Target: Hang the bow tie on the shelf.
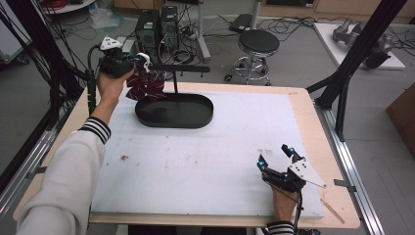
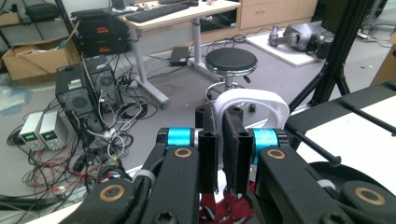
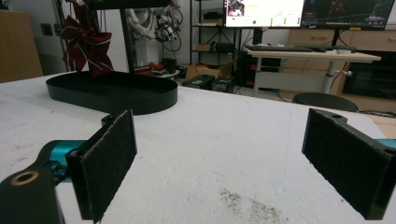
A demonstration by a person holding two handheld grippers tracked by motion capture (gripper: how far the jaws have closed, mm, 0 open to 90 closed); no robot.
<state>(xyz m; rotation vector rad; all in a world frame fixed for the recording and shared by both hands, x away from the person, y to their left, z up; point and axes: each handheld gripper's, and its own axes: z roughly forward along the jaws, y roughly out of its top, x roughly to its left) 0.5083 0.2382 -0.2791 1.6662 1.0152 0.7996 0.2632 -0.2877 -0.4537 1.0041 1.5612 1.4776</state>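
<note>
A dark red bow-shaped ornament (image 1: pixel 146 86) hangs from a white ribbon loop (image 1: pixel 143 58) at the table's far left. My left gripper (image 1: pixel 138 60) is shut on that loop (image 2: pixel 252 100), its pads (image 2: pixel 208 154) pressed together, and red fabric (image 2: pixel 224 210) shows below them. Just right of the ornament stands a black stand with an oval tray base (image 1: pixel 200 115), an upright post (image 1: pixel 174 82) and a horizontal bar (image 1: pixel 188 69). At the table's near right my right gripper (image 1: pixel 276 155) rests open, nothing between its pads (image 3: pixel 112 158). In the right gripper view the ornament (image 3: pixel 86 42) hangs over the tray (image 3: pixel 112 95).
A white mat (image 1: pixel 220 156) covers most of the wooden table (image 1: pixel 313 127). Black frame posts (image 1: pixel 352 58) rise at the right edge. Beyond the far edge stand a stool (image 1: pixel 258 44) and computer towers (image 1: pixel 156 27) with cables.
</note>
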